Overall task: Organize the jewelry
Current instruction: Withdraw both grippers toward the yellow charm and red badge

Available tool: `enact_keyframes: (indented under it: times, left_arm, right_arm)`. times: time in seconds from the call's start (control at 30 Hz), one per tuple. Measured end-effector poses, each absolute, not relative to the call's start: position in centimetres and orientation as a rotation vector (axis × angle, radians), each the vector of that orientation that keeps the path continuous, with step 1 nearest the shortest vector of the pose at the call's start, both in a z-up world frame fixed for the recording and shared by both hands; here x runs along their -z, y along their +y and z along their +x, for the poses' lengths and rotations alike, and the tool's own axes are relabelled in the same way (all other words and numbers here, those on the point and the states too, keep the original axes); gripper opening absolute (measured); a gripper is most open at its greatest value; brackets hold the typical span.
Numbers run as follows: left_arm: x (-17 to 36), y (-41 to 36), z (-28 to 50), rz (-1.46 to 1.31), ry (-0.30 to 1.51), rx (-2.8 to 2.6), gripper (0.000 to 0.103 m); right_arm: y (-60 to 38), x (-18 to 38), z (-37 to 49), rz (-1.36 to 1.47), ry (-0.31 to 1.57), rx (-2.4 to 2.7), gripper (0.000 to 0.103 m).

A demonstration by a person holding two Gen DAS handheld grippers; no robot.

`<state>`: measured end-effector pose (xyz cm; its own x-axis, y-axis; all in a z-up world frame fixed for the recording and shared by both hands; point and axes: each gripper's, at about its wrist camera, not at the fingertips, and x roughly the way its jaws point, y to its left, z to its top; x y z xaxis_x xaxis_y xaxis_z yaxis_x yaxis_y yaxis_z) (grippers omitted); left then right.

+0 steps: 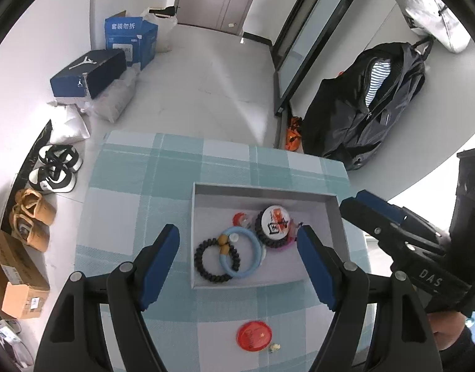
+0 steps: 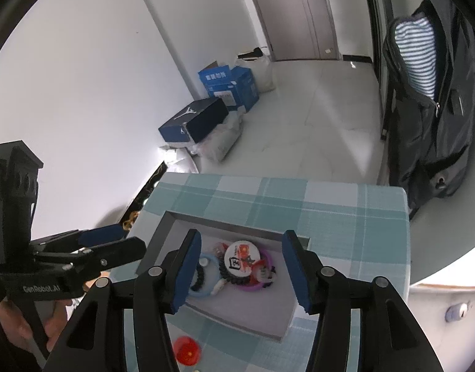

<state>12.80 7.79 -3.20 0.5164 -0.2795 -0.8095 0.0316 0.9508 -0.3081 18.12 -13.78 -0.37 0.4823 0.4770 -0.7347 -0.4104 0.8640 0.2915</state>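
A shallow grey tray (image 1: 332, 229) (image 2: 287, 313) sits on a teal checked cloth. In it lie a black bead bracelet (image 1: 206, 260), a light blue ring (image 1: 237, 255) (image 2: 203, 293), a white round badge (image 1: 276, 220) (image 2: 239, 259) on a dark braided band, a purple ring (image 2: 256, 286) and small red pieces (image 1: 239, 218). A red badge (image 1: 254, 334) (image 2: 186, 350) and a tiny white piece (image 1: 274, 347) lie on the cloth in front of the tray. My left gripper (image 1: 237, 266) is open and empty over the tray's near side. My right gripper (image 2: 242, 269) is open and empty above the tray.
The small table's far edge (image 1: 225, 142) drops to a white floor. Shoe boxes (image 1: 88, 74), shoes (image 1: 56, 167) and cardboard boxes (image 1: 14, 279) line the left wall. A black bag (image 1: 370, 105) and a mirror frame (image 1: 302, 43) stand at the right.
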Motion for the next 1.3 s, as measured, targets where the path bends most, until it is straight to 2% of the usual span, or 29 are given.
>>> enact_keyframes:
  times: [0.17,0.23,0.4,0.5,0.7,1.1,1.23,1.3]
  left_arm:
    - [3.8,8.0,10.9,-0.256,0.999,0.172,0.074]
    - [4.0,8.0,10.3,-0.244,0.999,0.173,0.074]
    - [3.9,8.2,8.4,-0.201,0.980,0.198,0.074]
    - [4.0,8.6,7.5,-0.195,0.970,0.197,0.074]
    - [5.1,9.2,6.2,-0.214,0.990,0.206,0.074]
    - [9.4,9.7,5.9,-0.220,1.145,0.214,0.074]
    - [9.5,9.7,5.7,-0.216,1.157,0.225,0.074]
    - [9.5,9.6,5.7,-0.212,1.161,0.224,0.074]
  right_arm:
    - [-13.6,-0.1,16.1,0.054,0.881,-0.542,0.067]
    - [-13.4,-0.2,15.0,0.044,0.870,-0.539,0.074]
    - [-12.9,-0.1,12.2,0.010,0.833,-0.560,0.076]
    - [-12.7,0.4,10.6,-0.035,0.828,-0.554,0.082]
    - [-12.9,1.7,8.5,-0.053,0.851,-0.541,0.086]
    - [-10.5,7.6,5.0,-0.175,0.996,-0.571,0.083]
    - [-9.9,8.7,4.5,-0.213,1.021,-0.581,0.065]
    - [-9.5,9.2,4.2,-0.247,1.027,-0.582,0.060]
